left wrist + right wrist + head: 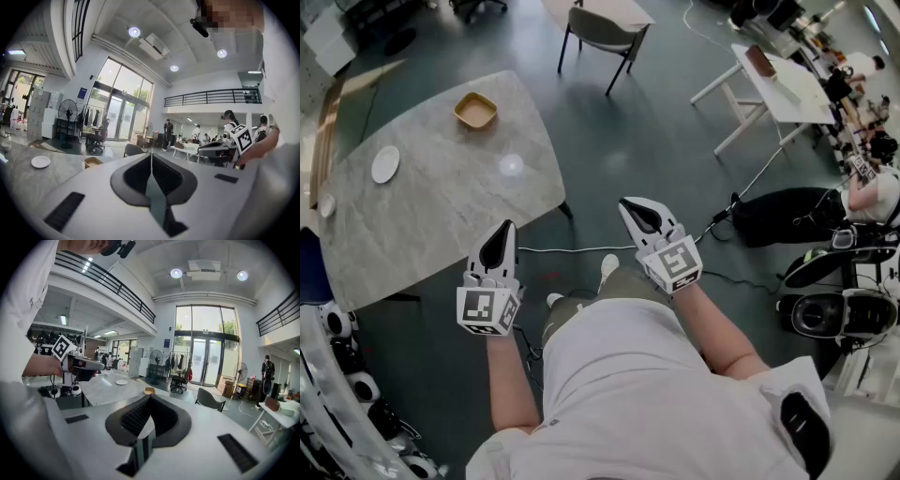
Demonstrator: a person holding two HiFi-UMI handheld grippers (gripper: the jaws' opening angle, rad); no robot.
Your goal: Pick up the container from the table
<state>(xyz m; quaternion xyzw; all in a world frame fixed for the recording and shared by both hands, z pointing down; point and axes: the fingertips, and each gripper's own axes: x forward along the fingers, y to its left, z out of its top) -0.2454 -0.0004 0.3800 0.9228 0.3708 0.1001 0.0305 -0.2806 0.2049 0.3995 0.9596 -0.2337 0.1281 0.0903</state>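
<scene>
Left hand-held gripper (506,228) and right hand-held gripper (630,203) both pinched together, empty; tan container (475,110) far off on surface (441,187).

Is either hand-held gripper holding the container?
No, the container sits on the table, apart from the left hand-held gripper and the right hand-held gripper.

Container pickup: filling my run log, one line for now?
container: on table, untouched | left gripper: jaws shut, empty | right gripper: jaws shut, empty

**A:** What lies below me?
**B:** Dark green floor (609,141), grey marble table (441,216), a grey chair (602,30) beyond it.
**A:** And ahead of me?
**B:** Tall glass doors (204,345), standing fan (155,356), round ceiling lights (176,273), balcony railing (211,97).
</scene>
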